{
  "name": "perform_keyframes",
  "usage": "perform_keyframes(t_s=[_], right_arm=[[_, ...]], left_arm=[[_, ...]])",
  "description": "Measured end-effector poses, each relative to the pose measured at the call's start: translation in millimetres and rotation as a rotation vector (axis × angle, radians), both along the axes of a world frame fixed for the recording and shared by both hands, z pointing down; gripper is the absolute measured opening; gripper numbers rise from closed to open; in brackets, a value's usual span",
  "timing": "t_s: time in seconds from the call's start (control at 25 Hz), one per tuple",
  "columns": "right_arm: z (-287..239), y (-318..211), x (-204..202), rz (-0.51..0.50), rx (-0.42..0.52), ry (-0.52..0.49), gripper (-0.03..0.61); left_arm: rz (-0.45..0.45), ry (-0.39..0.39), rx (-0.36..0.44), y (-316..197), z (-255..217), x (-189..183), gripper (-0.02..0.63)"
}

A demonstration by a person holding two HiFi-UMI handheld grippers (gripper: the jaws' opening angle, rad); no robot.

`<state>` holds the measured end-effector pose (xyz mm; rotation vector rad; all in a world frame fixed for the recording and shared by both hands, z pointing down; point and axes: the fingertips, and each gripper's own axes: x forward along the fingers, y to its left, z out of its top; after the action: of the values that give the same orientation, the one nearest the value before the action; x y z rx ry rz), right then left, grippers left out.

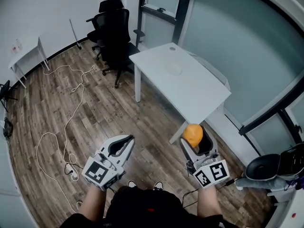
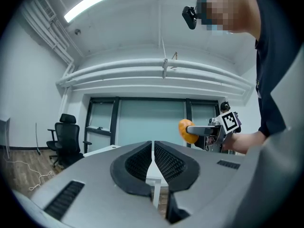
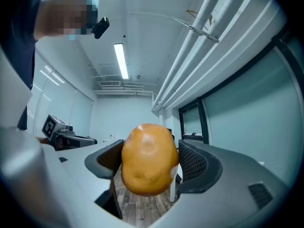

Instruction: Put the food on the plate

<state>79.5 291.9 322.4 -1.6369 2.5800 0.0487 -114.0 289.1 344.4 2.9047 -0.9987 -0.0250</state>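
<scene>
Carrying gripper: your right gripper [image 3: 151, 164] clamps the orange food [image 3: 147, 156] between wide-set jaws, level so it cannot slip.
Left gripper [image 2: 153, 150]: jaws pressed together, empty, idle alongside.
Plate [image 1: 174, 69]: on the table [image 1: 204, 96] ahead, well apart from the food.

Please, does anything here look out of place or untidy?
Only a white cable lies in loose loops across the wood floor, where feet could catch it. The white table looks tidy, and the orange food is gripped in the right tool; nothing seems spilled or damaged.
</scene>
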Motion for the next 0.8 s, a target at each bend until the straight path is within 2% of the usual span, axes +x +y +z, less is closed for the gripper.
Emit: perform_keyframes(t_s=[0.24,0.44,0.64,0.8], right_arm=[[0,-18,-50,0.019,-0.009,-0.016,0.374],[14,-34,-75,0.017,-0.041,-0.015,0.374],[14,-59,-77,0.029,-0.035,-0.013,0.374],[18,-88,-58,0.031,-0.033,-0.019,0.374]], left_arm=[[-0.007,0.004,-0.005,-12,12,-57,0.035],[-0.005,0.009,-0.028,-25,22,-82,0.035],[-0.013,-0.015,-0.036,-55,26,-86,0.035],[0.018,-0.018,-0.023,-82,29,-63,0.035]])
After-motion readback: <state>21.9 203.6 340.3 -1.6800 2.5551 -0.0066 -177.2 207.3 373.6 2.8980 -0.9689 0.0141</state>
